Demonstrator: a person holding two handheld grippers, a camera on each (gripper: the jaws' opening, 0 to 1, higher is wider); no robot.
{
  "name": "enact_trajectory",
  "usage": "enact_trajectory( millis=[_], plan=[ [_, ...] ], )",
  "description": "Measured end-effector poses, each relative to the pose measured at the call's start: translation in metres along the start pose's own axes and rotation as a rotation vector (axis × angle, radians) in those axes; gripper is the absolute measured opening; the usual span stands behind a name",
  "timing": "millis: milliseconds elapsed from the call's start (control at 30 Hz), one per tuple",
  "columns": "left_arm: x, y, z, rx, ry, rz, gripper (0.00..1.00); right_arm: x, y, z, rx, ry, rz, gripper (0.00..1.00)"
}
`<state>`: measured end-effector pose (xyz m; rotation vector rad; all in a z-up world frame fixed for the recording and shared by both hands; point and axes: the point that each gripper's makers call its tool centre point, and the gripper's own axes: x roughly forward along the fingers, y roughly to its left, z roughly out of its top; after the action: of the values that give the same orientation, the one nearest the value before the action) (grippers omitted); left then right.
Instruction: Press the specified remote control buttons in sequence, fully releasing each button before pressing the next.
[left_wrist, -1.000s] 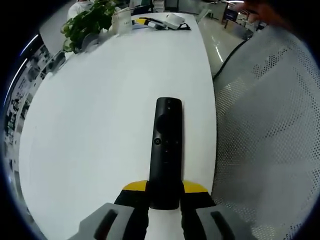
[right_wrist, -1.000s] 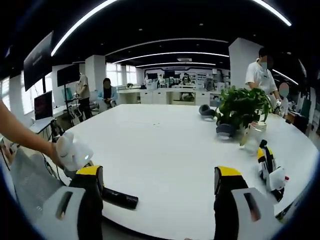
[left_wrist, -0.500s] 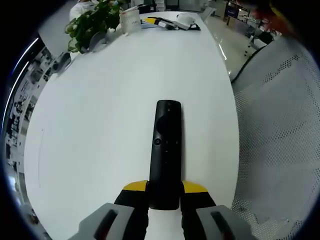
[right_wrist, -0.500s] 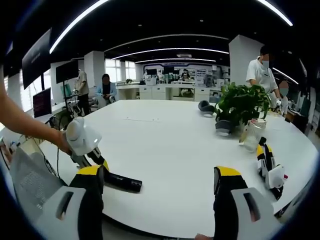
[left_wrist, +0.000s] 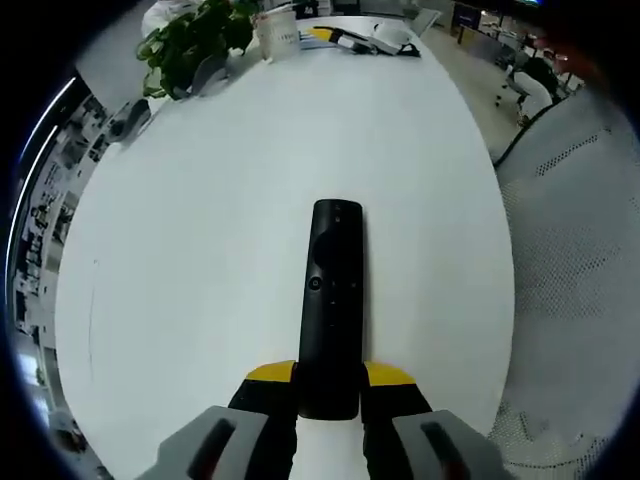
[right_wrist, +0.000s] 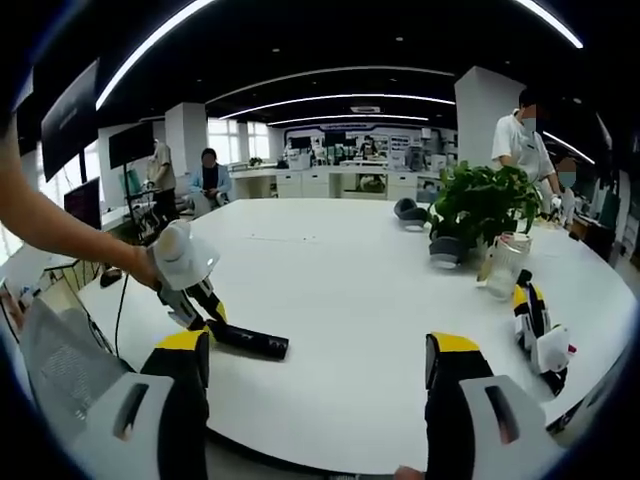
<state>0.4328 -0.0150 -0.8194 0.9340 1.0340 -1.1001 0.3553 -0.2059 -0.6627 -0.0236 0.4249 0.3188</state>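
Over the preceding second the left hand-held gripper (left_wrist: 329, 385) and the black remote control (left_wrist: 331, 300) clamped in it had been carried out over the white worktop (left_wrist: 200, 250); in the right gripper view the pair moved from the near left edge toward the worktop's interior, and in the left gripper view the grey mesh chair (left_wrist: 580, 260) slid toward the right margin while more worktop appeared beneath. The remote control itself kept the same place between the jaws. The left hand-held gripper was clenched on the remote control's tail end, yellow-tipped jaws pressing its two long sides, the button face turned toward the camera and the round pad and small buttons left uncovered. The right hand-held gripper (right_wrist: 318, 368) stood with jaws wide apart, grasping nothing, well apart from the remote control (right_wrist: 250, 343). The remote control appeared to be a slim, rigid, light plastic bar with smooth, possibly slippery sides; held only at one end, it would probably tilt or slip under a hard press near the far end, so a light, squarely directed touch was judged advisable. A potted plant (right_wrist: 483, 212) and a clear jar (right_wrist: 503, 267) stood at the worktop's far right.
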Motion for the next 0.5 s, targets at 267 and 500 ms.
enact_trajectory(
  millis=[267, 500],
  plan=[
    [0.000, 0.028, 0.005, 0.012, 0.007, 0.025, 0.23, -0.001, 0.000, 0.001, 0.002, -0.007, -0.003, 0.92],
    [0.001, 0.055, 0.005, 0.032, 0.027, 0.054, 0.23, 0.000, -0.001, -0.001, 0.003, 0.006, -0.005, 0.92]
  ],
)
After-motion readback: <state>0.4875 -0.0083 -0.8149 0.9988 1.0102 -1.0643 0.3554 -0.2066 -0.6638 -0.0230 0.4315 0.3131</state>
